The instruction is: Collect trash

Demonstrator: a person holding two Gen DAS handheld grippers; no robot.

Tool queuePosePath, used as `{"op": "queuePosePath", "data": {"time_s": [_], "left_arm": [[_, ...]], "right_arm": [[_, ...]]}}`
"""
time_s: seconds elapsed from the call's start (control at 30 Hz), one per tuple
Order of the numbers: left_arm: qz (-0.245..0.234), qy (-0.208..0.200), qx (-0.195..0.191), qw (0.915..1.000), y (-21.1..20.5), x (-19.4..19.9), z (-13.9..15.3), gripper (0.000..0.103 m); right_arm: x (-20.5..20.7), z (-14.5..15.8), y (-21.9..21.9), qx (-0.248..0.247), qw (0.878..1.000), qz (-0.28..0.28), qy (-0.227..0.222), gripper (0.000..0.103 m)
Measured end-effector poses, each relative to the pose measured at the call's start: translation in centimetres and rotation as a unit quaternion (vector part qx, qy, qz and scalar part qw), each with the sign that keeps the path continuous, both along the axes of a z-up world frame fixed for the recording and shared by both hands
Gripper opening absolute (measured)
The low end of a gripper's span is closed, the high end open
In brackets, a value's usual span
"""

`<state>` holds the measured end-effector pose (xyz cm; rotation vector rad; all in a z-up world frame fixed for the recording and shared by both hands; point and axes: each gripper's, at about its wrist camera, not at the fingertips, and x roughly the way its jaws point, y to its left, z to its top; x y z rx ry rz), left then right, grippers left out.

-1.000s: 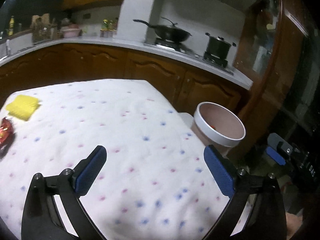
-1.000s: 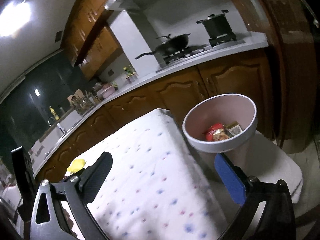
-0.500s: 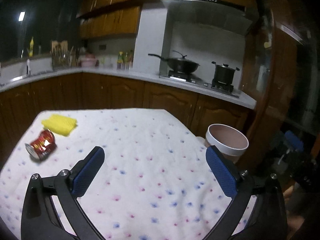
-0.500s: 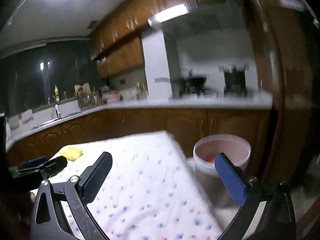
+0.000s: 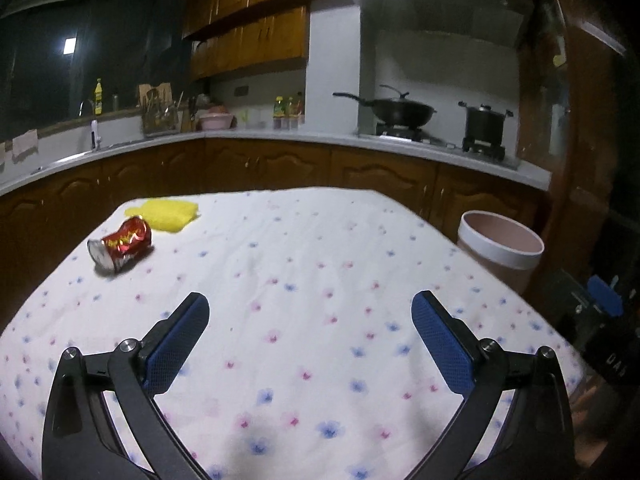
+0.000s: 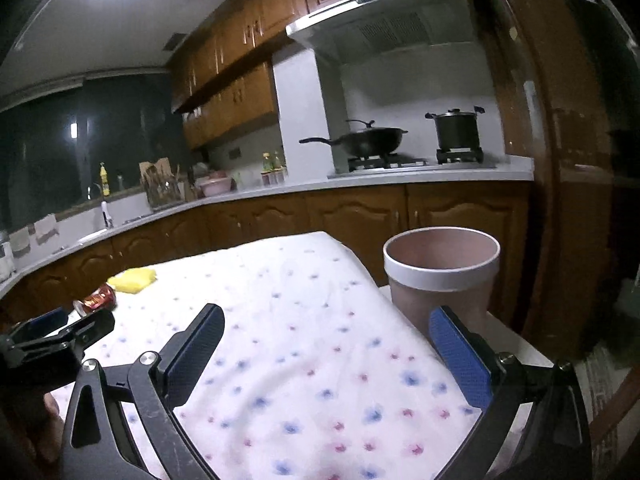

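Both grippers raised, can (image 5: 121,249) now farther

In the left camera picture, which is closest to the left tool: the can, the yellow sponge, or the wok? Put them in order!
From the left tool, nearest first:
1. Can, lying on its side on the cloth, ahead to the left.
2. Sponge, just behind the can at the table's far left corner.
3. Wok, far off on the stove by the back wall.

Legible text: none. The print on the red can (image 5: 122,248) is too blurred to read.
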<state>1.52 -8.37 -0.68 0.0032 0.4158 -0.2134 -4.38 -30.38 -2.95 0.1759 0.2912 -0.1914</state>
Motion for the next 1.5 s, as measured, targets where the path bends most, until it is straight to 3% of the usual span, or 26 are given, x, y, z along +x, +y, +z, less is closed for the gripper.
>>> {"op": "queuePosePath", "data": {"time_s": [0.47,1.5], "left_arm": [[0.013,-0.004,0.009,0.9999,-0.1,-0.5,-1.0,0.103],[0.014,-0.037,0.010,0.9992,0.1,-1.9,0.3,0.103]], "right_arm": [[-0.5,-0.7,0.5,-0.011,1.000,0.000,-0.004,0.103],[-0.7,-0.5,1.4,-0.006,1.000,0.022,-0.009,0.103]]}}
